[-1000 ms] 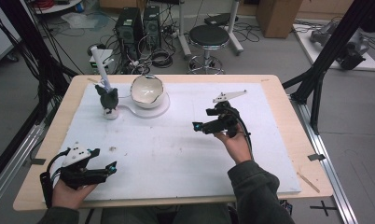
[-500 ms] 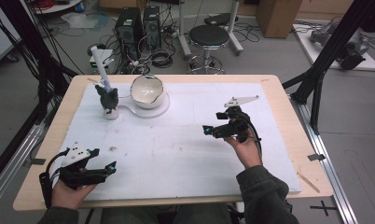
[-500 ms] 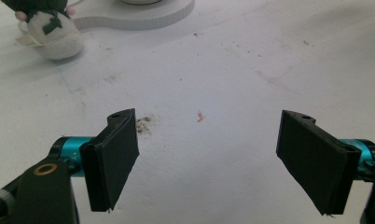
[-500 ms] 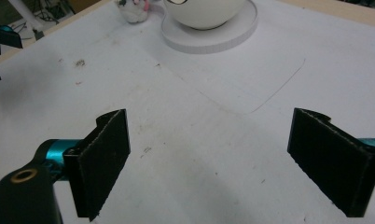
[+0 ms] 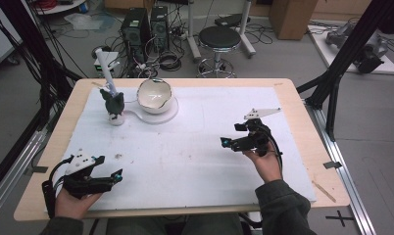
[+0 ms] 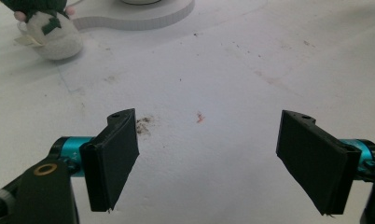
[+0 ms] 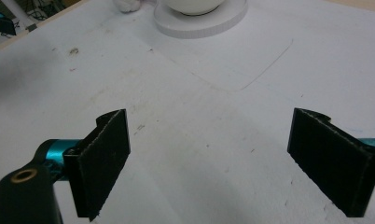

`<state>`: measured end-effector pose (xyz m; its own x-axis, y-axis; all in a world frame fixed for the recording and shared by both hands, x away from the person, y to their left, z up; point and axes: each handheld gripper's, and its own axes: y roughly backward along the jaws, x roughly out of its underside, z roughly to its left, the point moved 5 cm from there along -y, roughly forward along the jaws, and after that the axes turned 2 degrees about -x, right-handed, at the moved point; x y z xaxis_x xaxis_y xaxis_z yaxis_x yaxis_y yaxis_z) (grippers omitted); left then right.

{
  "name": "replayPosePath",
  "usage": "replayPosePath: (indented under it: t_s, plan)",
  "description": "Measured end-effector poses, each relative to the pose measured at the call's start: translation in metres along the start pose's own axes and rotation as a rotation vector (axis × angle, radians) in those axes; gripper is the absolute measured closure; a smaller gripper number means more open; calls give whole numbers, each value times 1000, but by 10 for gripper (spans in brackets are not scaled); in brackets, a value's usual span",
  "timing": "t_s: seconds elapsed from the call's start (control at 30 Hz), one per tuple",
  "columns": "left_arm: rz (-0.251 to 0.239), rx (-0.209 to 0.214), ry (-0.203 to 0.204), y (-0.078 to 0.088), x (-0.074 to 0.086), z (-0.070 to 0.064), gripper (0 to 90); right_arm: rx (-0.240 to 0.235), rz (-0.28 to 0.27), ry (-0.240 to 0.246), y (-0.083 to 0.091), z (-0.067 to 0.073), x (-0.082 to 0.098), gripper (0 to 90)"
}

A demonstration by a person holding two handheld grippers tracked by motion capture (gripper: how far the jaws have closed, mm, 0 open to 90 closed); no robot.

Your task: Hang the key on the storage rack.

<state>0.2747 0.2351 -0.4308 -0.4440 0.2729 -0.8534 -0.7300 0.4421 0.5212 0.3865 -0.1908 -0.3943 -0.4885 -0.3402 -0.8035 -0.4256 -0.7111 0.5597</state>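
Right gripper (image 5: 228, 142) drawn back, left gripper (image 5: 117, 175) resting, both spread wide, white bowl (image 5: 155, 95) upright

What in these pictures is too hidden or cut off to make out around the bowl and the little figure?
- Bowl: the high view is too coarse to tell what is inside; the top edge of the right gripper view crops it.
- Figure: its upper part is cut off by the left gripper view's top edge.
- White plate: partly covered by the bowl on it.

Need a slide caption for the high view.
Both hand-held grippers, left and right, open above the white mat; bowl far left.
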Motion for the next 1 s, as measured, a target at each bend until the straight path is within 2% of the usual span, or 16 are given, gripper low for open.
replayPosePath:
  t_s: [0.37, 1.0]
  plan:
    - [-2, -1, 4, 0, 0, 0, 210, 21, -3, 6, 8, -3, 13, 121]
    - [-3, -3, 7, 0, 0, 0, 210, 56, -8, -28, 22, -12, 42, 121]
